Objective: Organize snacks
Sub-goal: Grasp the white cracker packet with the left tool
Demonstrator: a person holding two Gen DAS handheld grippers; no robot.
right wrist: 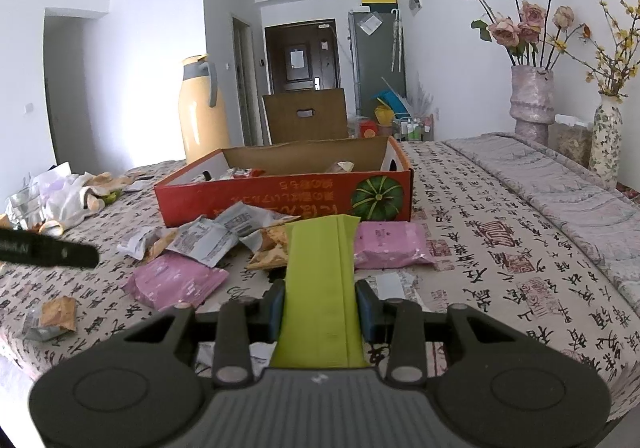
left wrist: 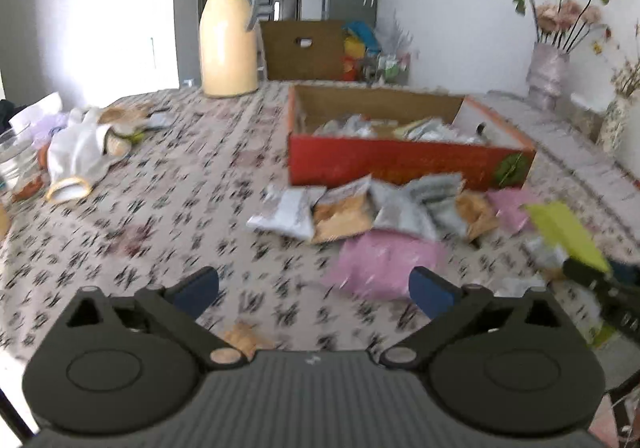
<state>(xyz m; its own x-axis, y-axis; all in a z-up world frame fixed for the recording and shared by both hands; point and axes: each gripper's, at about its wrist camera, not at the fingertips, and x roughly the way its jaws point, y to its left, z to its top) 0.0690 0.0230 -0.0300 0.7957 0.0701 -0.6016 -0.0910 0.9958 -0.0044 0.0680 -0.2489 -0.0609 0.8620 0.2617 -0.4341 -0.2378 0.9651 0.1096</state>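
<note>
The right gripper (right wrist: 320, 308) is clamped on a green packet (right wrist: 322, 288), its blue pads pressed against both long edges, so the packet stands up out of the jaws and leans toward the far side of the table (right wrist: 500, 248). From the left wrist view the same packet (left wrist: 566, 234) shows at the far right, lifted above the cloth, with the dark tip of the right gripper under it. The left gripper (left wrist: 316, 294) is spread wide with nothing between its fingers, hovering over the patterned cloth (this view is blurred, so small details are hard to read). Just beyond its right finger lies a pink packet (left wrist: 384, 262); a second pink packet (right wrist: 390, 244) lies farther right, near the red box (right wrist: 280, 204). Between them and against the near wall of the box is a loose heap of grey and orange packets (right wrist: 224, 236), some overlapping. The box itself sits open in the middle of the table with more packets inside (left wrist: 400, 128). One small orange packet (right wrist: 52, 318) lies apart at the near left. Far left on the table is a yellow flask (left wrist: 230, 36), and nearer left a pile of crumpled bags (left wrist: 80, 144). At the far right stands a vase of pink flowers (right wrist: 530, 104).
</note>
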